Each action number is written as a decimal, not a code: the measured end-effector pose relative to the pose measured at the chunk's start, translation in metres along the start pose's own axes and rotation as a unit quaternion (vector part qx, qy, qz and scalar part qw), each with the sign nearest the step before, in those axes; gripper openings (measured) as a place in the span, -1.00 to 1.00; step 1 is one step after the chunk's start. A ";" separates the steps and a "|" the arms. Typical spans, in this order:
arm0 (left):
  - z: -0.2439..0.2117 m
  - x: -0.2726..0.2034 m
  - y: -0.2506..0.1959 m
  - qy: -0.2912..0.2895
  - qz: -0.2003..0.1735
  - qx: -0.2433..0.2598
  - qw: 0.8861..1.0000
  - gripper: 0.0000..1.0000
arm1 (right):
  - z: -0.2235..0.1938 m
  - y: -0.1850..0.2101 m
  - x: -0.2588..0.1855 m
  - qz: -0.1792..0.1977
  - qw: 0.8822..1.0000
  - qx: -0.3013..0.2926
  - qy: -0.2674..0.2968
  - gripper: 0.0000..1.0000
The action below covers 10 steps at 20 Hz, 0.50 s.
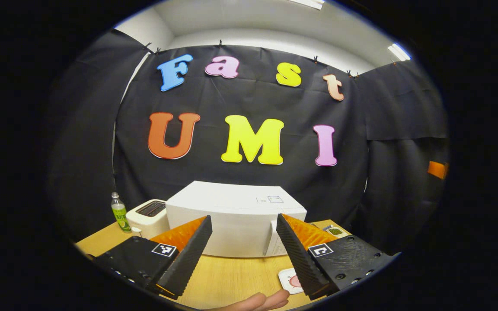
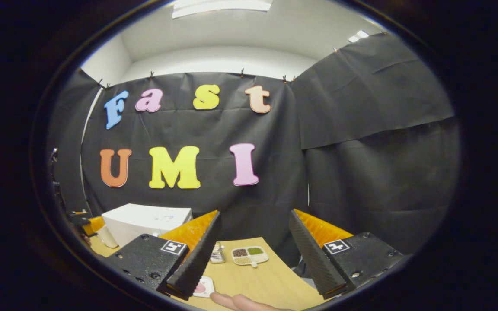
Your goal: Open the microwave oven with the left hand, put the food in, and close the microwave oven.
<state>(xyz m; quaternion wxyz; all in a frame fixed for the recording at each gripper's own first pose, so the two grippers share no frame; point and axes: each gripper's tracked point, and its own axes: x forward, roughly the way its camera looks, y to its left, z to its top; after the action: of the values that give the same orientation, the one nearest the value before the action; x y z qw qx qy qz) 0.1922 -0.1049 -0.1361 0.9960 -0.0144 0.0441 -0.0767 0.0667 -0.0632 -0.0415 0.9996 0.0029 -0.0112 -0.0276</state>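
White microwave oven (image 1: pixel 236 220) at the back of the wooden counter (image 1: pixel 227 276), door closed, vertical seam of the door or its handle edge toward the right of the front face. Seen in the right gripper view too, far to the left (image 2: pixel 145 222).

Food: a small divided tray (image 2: pixel 250 255) with dark, green and pale portions, lying on the counter well to the right of the oven, a small glass jar (image 2: pixel 217 253) just beside it. Same tray apparently glimpsed past the oven's right corner in the left gripper view (image 1: pixel 334 231).

Left gripper (image 1: pixel 242 250) held in front of the oven, aimed at its front face, jaws wide apart, nothing between them. Right gripper (image 2: pixel 253 255) hovering over the counter, pointed toward the tray, jaws likewise apart and empty. Fingers of a hand (image 1: pixel 260 301) at the bottom edge of each view.

Also about: white toaster (image 1: pixel 148 218) touching or just beside the oven's left side, green-labelled bottle (image 1: pixel 119 211) left of that, a small white card with a red spot (image 1: pixel 291 280) on the near counter.

Step in hand, by judgement: the very start, door opening not yet begun. Next move: left gripper forward to the door's free edge, catch on the handle or rim, then a swing outward. Which side carries the hinge, hard to tell from here. Tray untouched meanwhile.
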 end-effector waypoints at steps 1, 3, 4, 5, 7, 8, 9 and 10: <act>-0.011 0.014 -0.005 0.006 -0.004 0.000 1.000 0.89 | -0.003 -0.003 0.001 0.001 1.000 0.000 0.004 1.00; -0.033 0.041 -0.019 0.013 -0.017 -0.002 1.000 0.89 | -0.011 -0.007 0.004 0.004 1.000 0.000 0.013 0.82; -0.045 0.054 -0.024 0.018 -0.022 -0.004 1.000 0.90 | -0.015 -0.010 0.005 0.006 1.000 0.001 0.016 1.00; -0.055 0.066 -0.030 0.023 -0.028 -0.011 0.999 0.90 | -0.018 -0.012 0.006 0.008 1.000 0.000 0.017 1.00; -0.077 0.089 -0.039 0.031 -0.030 -0.015 0.999 0.89 | -0.023 -0.020 0.008 0.009 1.000 0.000 0.020 1.00; -0.087 0.101 -0.040 0.031 -0.027 -0.012 0.999 0.89 | -0.026 -0.022 0.009 0.011 1.000 -0.001 0.022 0.82; -0.098 0.112 -0.043 0.036 -0.026 -0.009 0.999 0.89 | -0.029 -0.026 0.010 0.012 1.000 -0.002 0.024 0.82; -0.110 0.122 -0.046 0.041 -0.024 -0.008 0.999 0.89 | -0.033 -0.030 0.011 0.012 1.000 -0.002 0.025 1.00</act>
<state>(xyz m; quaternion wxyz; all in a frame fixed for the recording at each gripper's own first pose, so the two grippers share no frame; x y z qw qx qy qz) 0.2957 -0.1721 -0.2542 0.9910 -0.0204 0.0850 -0.1009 0.0772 -0.0936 -0.0745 0.9998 0.0013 0.0140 -0.0154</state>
